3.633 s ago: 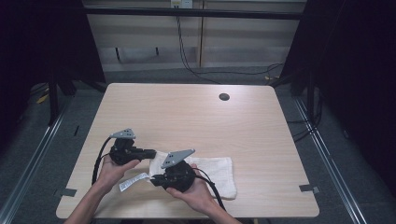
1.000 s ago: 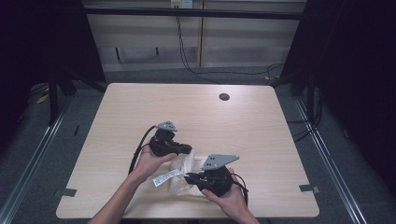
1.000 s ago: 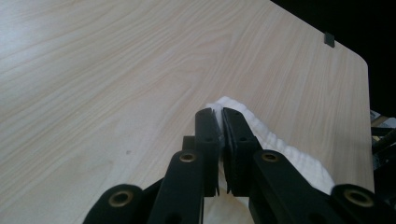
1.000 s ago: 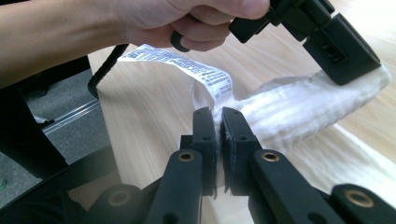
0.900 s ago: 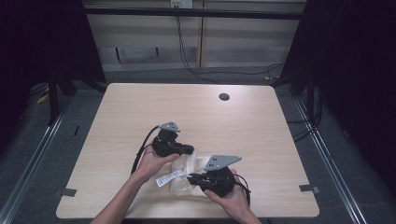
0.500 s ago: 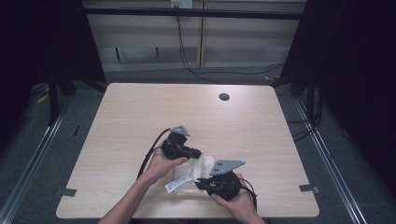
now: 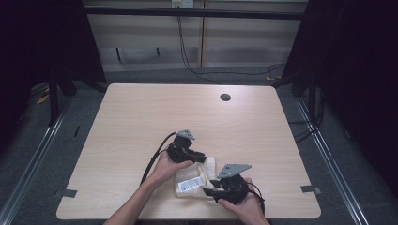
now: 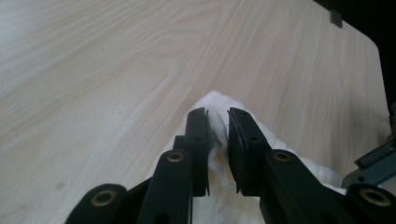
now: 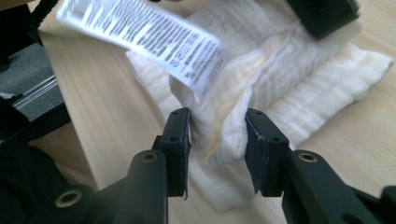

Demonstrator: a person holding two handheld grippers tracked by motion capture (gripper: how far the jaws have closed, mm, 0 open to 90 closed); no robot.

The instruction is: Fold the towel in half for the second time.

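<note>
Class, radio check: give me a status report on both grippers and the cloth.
Left gripper shut on cloth edge. Right gripper shut on a thick fold by the label. Cloth folded near table front. Nothing in the way.

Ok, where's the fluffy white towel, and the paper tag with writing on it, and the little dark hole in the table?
towel [image 9: 280, 70], right gripper view, on its ribbed folded middle.
tag [image 9: 140, 35], right gripper view, on its printed face.
hole [image 7: 225, 97], high view, on its dark centre near the table's far edge.
</note>
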